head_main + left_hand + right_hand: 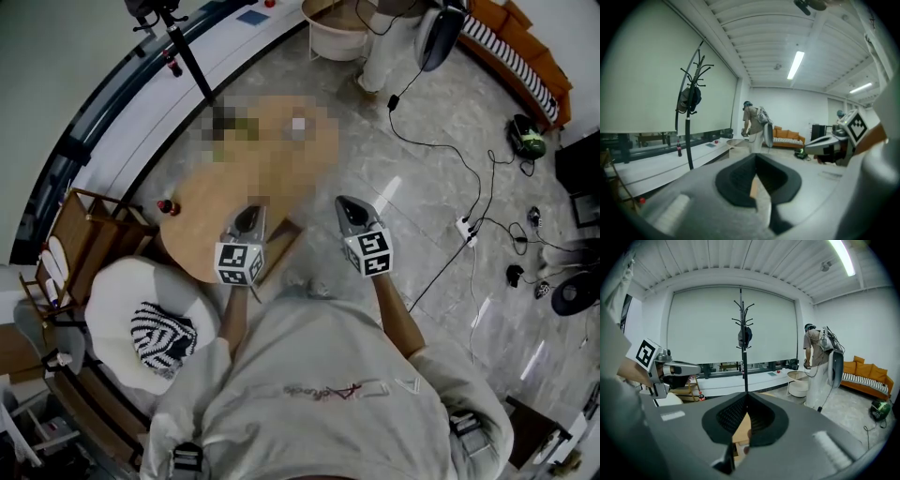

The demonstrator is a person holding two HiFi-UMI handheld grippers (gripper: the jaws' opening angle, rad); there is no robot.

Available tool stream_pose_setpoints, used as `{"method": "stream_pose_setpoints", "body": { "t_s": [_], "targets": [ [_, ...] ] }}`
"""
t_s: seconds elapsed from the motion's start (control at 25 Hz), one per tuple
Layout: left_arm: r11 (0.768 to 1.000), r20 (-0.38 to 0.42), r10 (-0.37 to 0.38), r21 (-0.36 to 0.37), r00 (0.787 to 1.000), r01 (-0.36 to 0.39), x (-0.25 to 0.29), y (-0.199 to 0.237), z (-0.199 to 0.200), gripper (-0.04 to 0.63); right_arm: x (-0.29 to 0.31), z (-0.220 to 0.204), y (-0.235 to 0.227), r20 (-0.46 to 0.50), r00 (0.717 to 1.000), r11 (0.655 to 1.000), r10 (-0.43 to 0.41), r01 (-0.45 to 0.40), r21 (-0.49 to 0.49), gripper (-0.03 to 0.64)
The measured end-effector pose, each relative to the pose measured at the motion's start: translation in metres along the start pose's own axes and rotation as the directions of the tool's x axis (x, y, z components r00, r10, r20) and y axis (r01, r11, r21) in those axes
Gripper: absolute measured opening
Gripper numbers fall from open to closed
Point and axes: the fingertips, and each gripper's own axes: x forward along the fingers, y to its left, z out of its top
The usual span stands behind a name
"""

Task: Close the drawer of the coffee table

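The oval wooden coffee table (pixel 202 211) stands just ahead of the person in the head view, part of its top under a mosaic patch. Its drawer (pixel 284 246) juts out open from the near edge. My left gripper (pixel 251 214) hovers over that near edge, just left of the drawer, jaws shut and empty (pixel 756 164). My right gripper (pixel 345 202) hangs over the floor to the drawer's right, also shut with nothing held (pixel 746 401). Through each gripper's closed jaws a sliver of wood shows. Neither gripper touches the drawer.
A small red bottle (pixel 168 207) sits on the table's left end. A white armchair (pixel 122 319) with a striped cushion (pixel 161 337) stands at the left. A power strip (pixel 466 228) with cables lies on the floor right. A coat stand (pixel 742 333) and another person (pixel 819 366) are beyond.
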Motion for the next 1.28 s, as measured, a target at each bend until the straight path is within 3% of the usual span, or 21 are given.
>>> {"method": "stream_pose_setpoints", "body": {
  "t_s": [0.24,0.48,0.68,0.84,1.08,1.28],
  "targets": [
    [0.99,0.022,0.133,-0.051,0.991,-0.132,-0.035,0.065,-0.007,-0.002,0.052,0.017,0.049,-0.026,0.992,0.99,0.121,-0.123,-0.074,0.005],
    [0.95,0.019,0.297,-0.108,0.955,-0.294,-0.09,0.119,-0.025,-0.002,0.099,0.032,0.115,-0.05,0.957,0.946,0.286,-0.29,-0.145,0.006],
    [0.887,0.0,0.441,-0.15,0.897,-0.436,-0.128,0.141,-0.036,-0.002,0.125,0.035,0.153,-0.076,0.903,0.886,0.422,-0.429,-0.179,0.006],
    [0.822,-0.018,0.551,-0.161,0.834,-0.546,-0.145,0.143,-0.039,-0.002,0.14,0.041,0.173,-0.085,0.837,0.813,0.541,-0.546,-0.202,0.005],
    [0.745,-0.044,0.652,-0.149,0.757,-0.65,-0.152,0.107,-0.038,-0.002,0.134,0.038,0.163,-0.105,0.751,0.719,0.652,-0.656,-0.232,0.005],
    [0.688,-0.093,0.709,-0.132,0.7,-0.714,-0.156,0.063,-0.048,0.0,0.121,0.026,0.138,-0.119,0.714,0.682,0.689,-0.696,-0.227,0.006]
  ]
}}
